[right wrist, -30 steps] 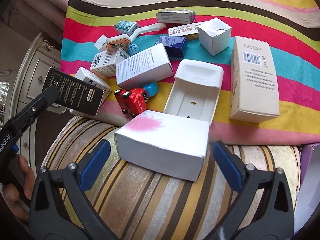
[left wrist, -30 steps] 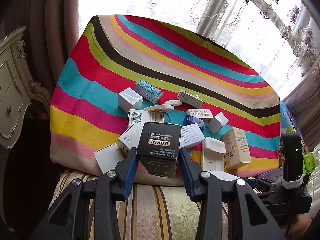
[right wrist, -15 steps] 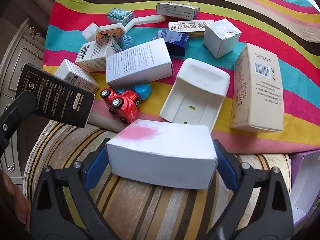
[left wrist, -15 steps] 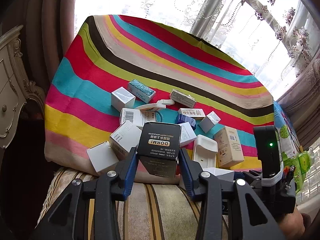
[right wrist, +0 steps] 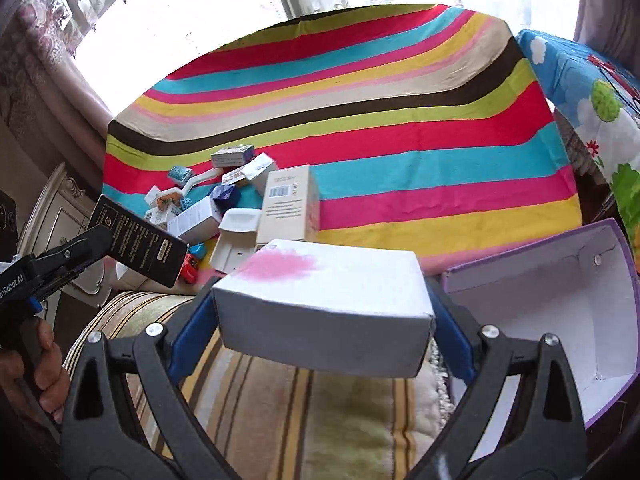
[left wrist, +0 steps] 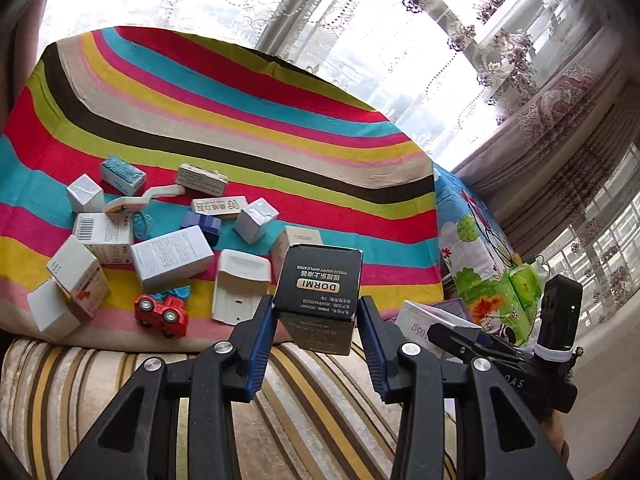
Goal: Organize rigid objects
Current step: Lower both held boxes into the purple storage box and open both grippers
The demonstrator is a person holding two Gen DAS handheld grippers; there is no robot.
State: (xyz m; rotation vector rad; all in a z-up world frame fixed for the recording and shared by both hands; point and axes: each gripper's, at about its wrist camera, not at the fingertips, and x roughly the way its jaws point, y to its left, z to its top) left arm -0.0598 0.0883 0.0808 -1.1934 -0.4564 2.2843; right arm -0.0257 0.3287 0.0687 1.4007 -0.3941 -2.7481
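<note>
My left gripper (left wrist: 316, 316) is shut on a black DORMI box (left wrist: 320, 288) and holds it in the air over the striped cushion edge; the box also shows in the right wrist view (right wrist: 138, 240). My right gripper (right wrist: 320, 320) is shut on a white box with a pink smudge (right wrist: 324, 304), lifted beside an open purple storage box (right wrist: 560, 300) on its right. Several small cartons, a white plastic tray (left wrist: 240, 288) and a red toy car (left wrist: 162, 314) lie on the striped cloth (left wrist: 240, 120).
A tan carton (right wrist: 288, 204) lies behind the white box. A cartoon-print blanket (left wrist: 472, 240) and green packets (left wrist: 520, 284) sit right of the cloth. A carved white cabinet (right wrist: 56, 216) stands at the left. Curtained windows are behind.
Both grippers have lifted and swung to the right with their boxes. The right gripper closed on the white box and raised it; the purple box has come into view.
</note>
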